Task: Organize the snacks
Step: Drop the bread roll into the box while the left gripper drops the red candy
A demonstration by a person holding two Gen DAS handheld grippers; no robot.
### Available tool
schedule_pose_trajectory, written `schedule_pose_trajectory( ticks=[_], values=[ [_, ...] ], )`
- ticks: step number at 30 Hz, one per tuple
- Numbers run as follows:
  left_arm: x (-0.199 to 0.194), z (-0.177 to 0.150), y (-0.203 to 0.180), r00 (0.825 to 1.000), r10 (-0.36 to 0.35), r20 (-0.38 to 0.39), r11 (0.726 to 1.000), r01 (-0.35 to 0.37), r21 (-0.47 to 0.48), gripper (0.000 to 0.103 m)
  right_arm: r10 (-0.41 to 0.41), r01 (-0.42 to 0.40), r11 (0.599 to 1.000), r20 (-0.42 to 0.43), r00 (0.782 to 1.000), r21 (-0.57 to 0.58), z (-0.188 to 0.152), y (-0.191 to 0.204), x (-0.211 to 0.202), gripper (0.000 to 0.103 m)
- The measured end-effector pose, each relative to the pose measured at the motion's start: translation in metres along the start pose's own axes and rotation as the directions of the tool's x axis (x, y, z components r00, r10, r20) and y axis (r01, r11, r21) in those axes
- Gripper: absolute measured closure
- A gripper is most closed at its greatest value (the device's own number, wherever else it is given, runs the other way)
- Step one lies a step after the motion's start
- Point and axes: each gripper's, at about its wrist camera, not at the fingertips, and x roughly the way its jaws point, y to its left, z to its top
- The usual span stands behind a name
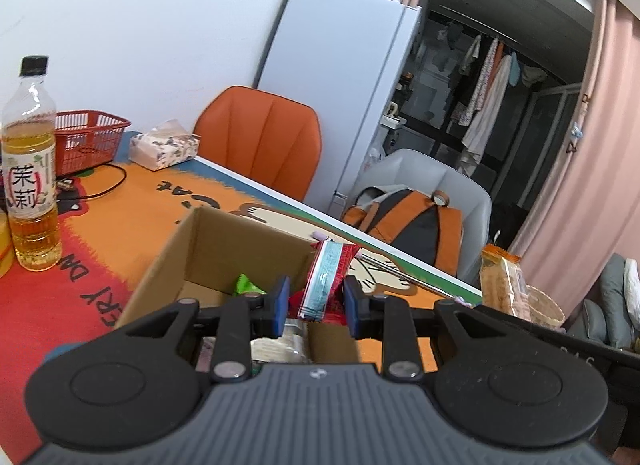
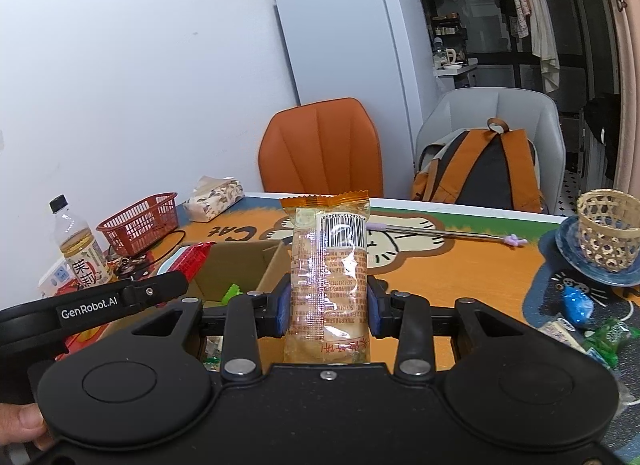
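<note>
While both grippers hold a snack, the sorting looks about midway. The left gripper (image 1: pixel 316 307) is nearly closed on a red packet (image 1: pixel 326 279), clamped just above the cardboard box (image 1: pixel 176 249), which lies below and ahead of its jaws and already contains a green wrapper (image 1: pixel 249 285) (other contents are hard to make out). The right gripper (image 2: pixel 327 307), pinched on a clear orange-topped packet (image 2: pixel 328 269), sits right of the box. Loose snacks (image 2: pixel 592 329) remain further right.

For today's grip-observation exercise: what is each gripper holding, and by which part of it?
The left gripper pinches a red and pale-blue snack packet near its lower end. The right gripper clamps a clear orange-topped snack packet across its middle, upright.
</note>
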Motion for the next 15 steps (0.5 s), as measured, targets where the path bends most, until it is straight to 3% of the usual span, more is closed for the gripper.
schedule_pose_trajectory(
  ticks=[15],
  values=[
    [0.004,0.011,0.047,0.996,0.084,-0.006,0.994,-0.084,-0.063,0.076,0.069,-0.069,0.997,-0.025,0.997,-0.033,0.005,0.038,0.029,0.067]
  ],
)
